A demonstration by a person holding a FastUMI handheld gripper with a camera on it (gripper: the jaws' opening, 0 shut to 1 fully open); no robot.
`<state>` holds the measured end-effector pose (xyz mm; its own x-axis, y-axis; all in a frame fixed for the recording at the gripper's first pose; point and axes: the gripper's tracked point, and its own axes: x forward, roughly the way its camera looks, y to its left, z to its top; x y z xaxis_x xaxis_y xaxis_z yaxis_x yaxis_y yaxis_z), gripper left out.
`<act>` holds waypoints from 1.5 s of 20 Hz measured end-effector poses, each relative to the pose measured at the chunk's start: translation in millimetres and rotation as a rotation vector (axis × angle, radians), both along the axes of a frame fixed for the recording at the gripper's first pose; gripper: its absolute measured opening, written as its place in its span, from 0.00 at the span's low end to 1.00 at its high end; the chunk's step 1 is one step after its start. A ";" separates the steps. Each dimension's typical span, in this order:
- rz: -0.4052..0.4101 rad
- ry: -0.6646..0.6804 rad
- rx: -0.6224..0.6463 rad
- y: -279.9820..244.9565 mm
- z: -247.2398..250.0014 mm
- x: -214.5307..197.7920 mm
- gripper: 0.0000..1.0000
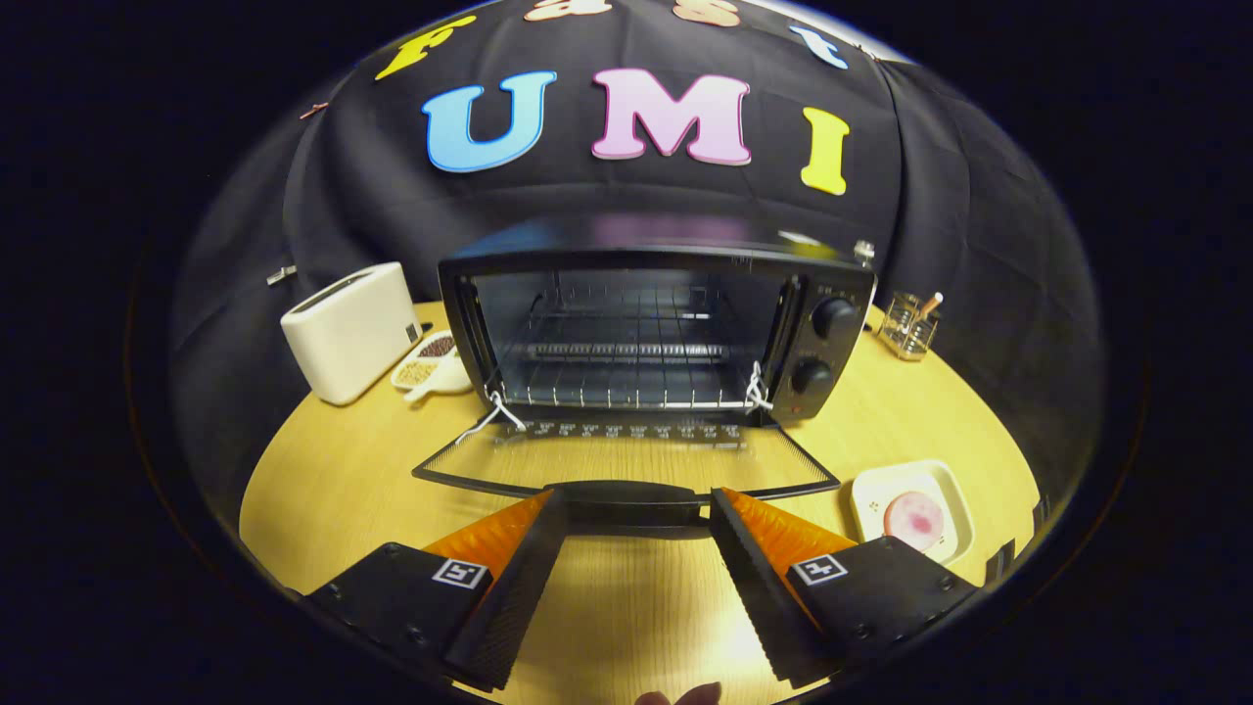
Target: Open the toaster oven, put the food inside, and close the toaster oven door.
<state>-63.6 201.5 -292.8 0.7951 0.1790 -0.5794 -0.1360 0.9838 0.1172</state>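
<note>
Door down, food waiting

Gripper [636,509] spread wide, gripping nothing, tips flanking door handle [631,497]. Toaster oven [651,333] gaping beyond, rack bare, ready for loading. Food [912,516] on plate [954,494] just beside right finger, probably next.

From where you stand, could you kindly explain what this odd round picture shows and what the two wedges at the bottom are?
The camera rides on a hand-held gripper and looks forward along its two fingers, the wedges you see. They are spread apart, holding nothing, with the handle of the toaster oven door just at their tips. The toaster oven stands open on a round wooden table, its wire rack bare. The food, a pink round slice, waits on a small plate to the right. Left of the oven are a white toaster and a small dish; right of it, a glass holder.
</note>
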 end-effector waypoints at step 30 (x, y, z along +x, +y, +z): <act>0.177 0.443 0.034 -324.4 -49.2 -11.5 1.00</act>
